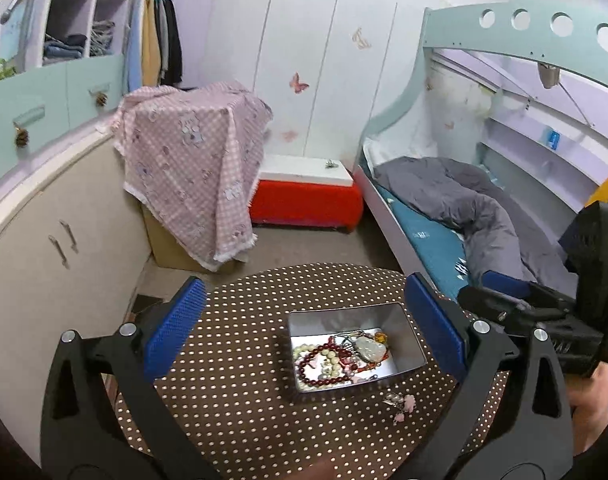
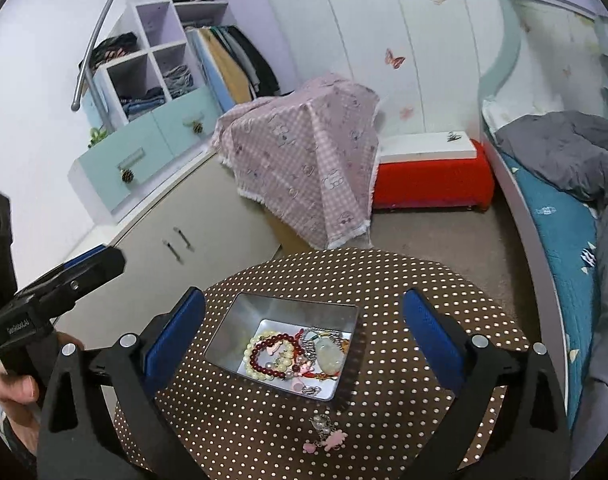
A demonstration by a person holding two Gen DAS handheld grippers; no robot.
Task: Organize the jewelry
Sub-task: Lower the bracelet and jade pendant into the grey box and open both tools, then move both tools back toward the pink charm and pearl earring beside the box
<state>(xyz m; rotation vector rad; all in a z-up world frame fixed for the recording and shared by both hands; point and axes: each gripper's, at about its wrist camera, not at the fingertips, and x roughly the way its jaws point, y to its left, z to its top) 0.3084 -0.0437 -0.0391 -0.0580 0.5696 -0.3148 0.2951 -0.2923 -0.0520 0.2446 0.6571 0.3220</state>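
Note:
A silver metal tin stands open on a round brown polka-dot table. It holds a dark red bead bracelet, a cream pearl bracelet, a pale jade pendant and tangled chains. A pink charm piece lies on the table in front of the tin. My left gripper is open and empty above the table, left of the tin. My right gripper is open and empty above the tin.
A cabinet stands left of the table. A box under a pink checked cloth and a red and white bench stand behind. A bed with a grey duvet runs along the right.

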